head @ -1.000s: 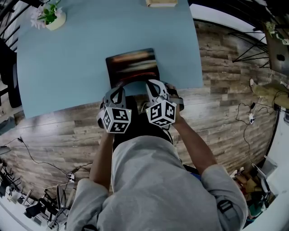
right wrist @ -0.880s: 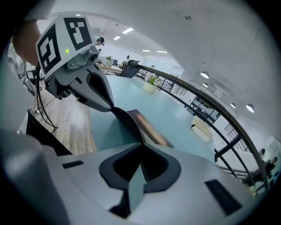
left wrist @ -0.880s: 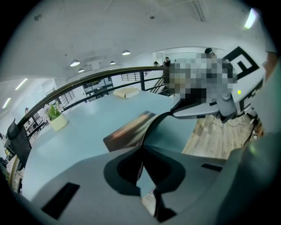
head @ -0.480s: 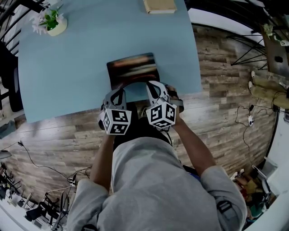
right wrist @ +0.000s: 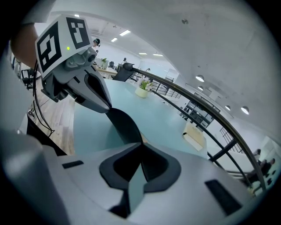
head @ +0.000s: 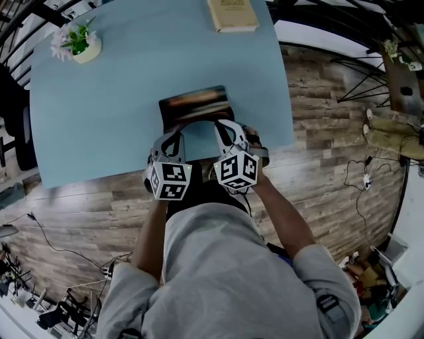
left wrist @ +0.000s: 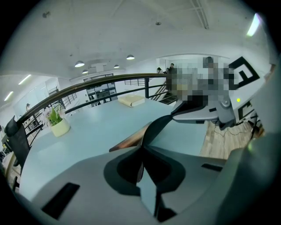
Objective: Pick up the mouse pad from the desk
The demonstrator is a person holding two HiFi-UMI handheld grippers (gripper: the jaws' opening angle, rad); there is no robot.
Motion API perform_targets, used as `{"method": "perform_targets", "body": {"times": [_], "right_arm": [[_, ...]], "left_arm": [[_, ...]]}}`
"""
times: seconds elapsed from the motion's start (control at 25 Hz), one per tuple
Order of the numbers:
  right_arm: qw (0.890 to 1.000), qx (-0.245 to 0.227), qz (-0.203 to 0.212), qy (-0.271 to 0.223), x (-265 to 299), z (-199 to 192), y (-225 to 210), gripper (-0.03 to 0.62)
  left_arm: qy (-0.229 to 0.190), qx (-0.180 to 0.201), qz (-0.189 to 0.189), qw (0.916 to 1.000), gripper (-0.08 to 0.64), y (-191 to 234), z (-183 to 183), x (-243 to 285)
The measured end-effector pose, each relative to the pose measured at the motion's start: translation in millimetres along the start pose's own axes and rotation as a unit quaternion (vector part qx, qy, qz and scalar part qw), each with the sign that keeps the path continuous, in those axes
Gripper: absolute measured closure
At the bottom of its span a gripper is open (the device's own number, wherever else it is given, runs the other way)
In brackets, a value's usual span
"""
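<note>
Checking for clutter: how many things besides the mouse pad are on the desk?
2: a potted plant at the far left corner of the desk and a book at its far edge. The view cuts off there, so more may be hidden.

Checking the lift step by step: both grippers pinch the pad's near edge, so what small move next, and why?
Probably raise both together: the left gripper and right gripper are shut on the pad, which sags between them, and its far end seems to rest on the desk.
</note>
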State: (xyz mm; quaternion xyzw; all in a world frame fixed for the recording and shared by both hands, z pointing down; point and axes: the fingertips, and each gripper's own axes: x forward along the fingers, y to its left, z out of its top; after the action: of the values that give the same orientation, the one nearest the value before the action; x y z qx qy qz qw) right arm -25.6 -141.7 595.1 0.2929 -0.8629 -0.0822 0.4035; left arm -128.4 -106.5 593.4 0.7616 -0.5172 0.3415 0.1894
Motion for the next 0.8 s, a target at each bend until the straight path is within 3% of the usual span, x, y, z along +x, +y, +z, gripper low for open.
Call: {"method": "perform_targets", "body": {"times": [0.8], "right_arm": [[0.999,0.015,-0.027,0.018,27,26,-34,0.577]], "left_arm": [[-0.02,0.009,-0.039,0.999,0.535,45,42,24]]}}
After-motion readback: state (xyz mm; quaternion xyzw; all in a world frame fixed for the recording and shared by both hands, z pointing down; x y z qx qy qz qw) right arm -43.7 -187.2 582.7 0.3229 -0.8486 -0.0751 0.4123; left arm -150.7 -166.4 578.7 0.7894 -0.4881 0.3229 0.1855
